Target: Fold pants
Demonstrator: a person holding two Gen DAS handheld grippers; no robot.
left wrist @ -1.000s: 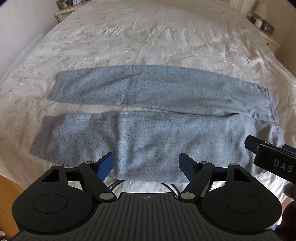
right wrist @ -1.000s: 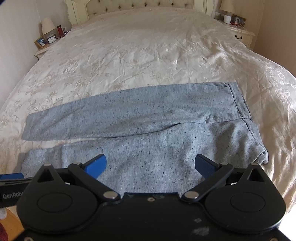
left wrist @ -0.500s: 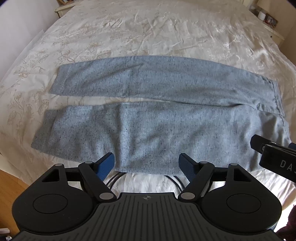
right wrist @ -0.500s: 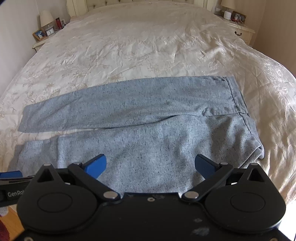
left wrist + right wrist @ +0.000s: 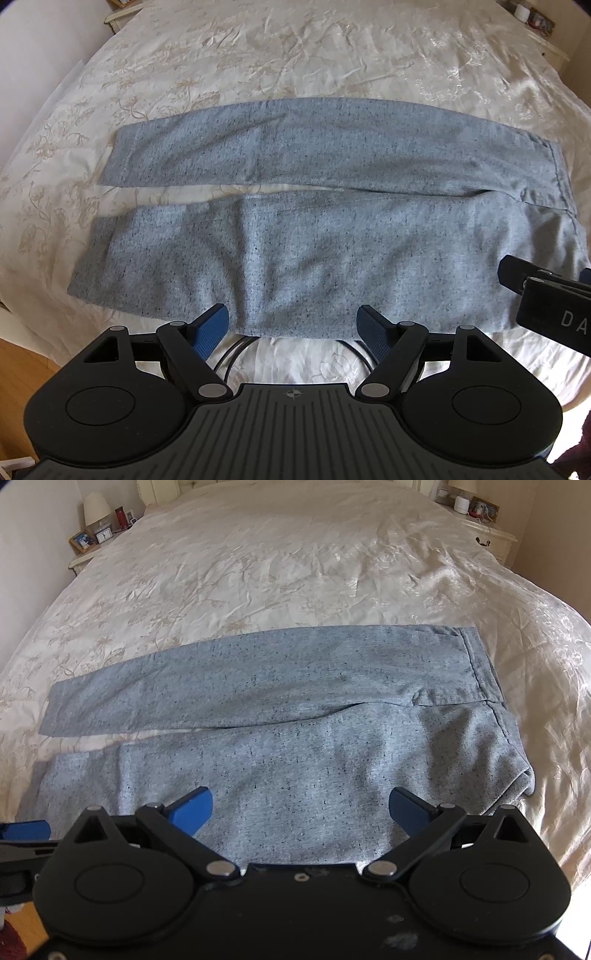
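Note:
Grey-blue speckled pants (image 5: 314, 236) lie flat on the bed, both legs pointing left and the waistband at the right. My left gripper (image 5: 293, 326) hovers open above the near leg's front edge, nothing between its blue pads. In the right wrist view the same pants (image 5: 295, 738) fill the middle, waistband (image 5: 484, 668) on the right. My right gripper (image 5: 301, 806) hangs open over the near leg close to the seat, holding nothing. The right gripper's black body (image 5: 546, 295) shows at the right edge of the left wrist view.
The cream floral bedspread (image 5: 295, 572) stretches far behind the pants. Bedside tables with a lamp (image 5: 96, 509) and small items stand at the back left and back right (image 5: 487, 535). Wooden floor (image 5: 22, 354) shows at the bed's near left edge. Black cables (image 5: 236, 350) hang below the left gripper.
Both views have tipped downward a little, so the pants sit lower and larger in the frames. Both grippers stay open, and the pants have not moved.

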